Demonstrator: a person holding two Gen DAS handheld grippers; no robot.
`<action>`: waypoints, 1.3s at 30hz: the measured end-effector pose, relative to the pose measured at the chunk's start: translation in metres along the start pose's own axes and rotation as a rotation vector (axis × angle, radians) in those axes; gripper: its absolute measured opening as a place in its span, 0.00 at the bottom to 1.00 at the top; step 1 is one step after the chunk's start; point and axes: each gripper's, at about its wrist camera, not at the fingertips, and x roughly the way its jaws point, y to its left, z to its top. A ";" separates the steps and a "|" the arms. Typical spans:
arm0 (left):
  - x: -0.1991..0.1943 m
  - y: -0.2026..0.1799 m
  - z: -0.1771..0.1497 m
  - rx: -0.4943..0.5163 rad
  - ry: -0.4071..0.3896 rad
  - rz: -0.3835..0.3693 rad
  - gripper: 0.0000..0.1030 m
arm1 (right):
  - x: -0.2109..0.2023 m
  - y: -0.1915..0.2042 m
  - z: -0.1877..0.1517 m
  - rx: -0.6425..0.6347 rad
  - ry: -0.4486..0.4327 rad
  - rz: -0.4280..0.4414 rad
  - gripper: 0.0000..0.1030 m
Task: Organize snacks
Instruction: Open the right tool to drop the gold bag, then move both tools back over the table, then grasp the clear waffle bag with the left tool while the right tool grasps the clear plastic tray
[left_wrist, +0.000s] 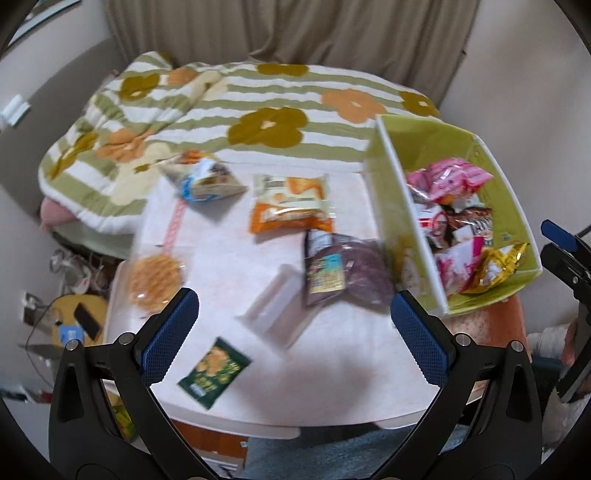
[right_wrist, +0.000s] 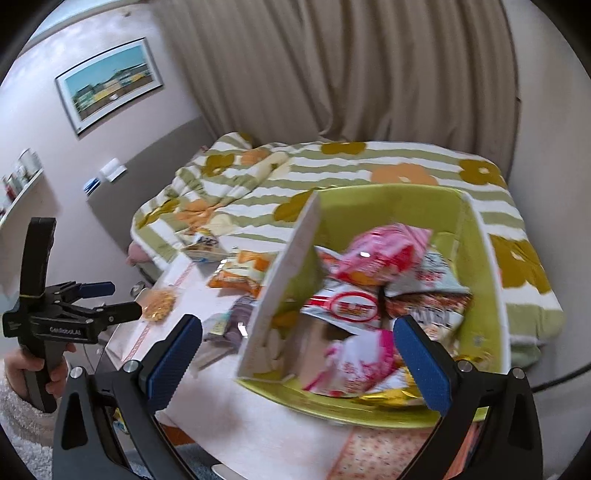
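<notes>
Left of the lime-green open storage box, loose on the pale table:
- round clear pack of orange crackers
- dark green chip packet
- blue-white pouch
- orange-white wrapper
- purple bag

Box roughly half filled, pink packets inside; judged partly done.

Left gripper, right gripper: both spread wide, empty.

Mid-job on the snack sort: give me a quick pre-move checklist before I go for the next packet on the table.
1. Left gripper open and empty: ok.
2. Right gripper open and empty: ok.
3. Green bin upright on the table, mouth unobstructed: ok.
4. Room left in the bin above the pink packet: ok, though filling.
5. Loose packets reachable: orange packet, purple packet and green packet lie apart: ok.
6. Packet labels readable: cannot tell, blurred.
</notes>
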 end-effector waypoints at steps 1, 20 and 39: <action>-0.002 0.010 -0.002 -0.011 -0.002 0.006 1.00 | 0.002 0.008 0.001 -0.018 0.006 0.011 1.00; 0.044 0.169 0.003 -0.034 0.129 -0.038 1.00 | 0.097 0.140 0.002 0.125 0.100 -0.052 1.00; 0.157 0.168 -0.019 0.189 0.274 -0.050 0.98 | 0.182 0.179 -0.058 0.458 0.239 -0.267 1.00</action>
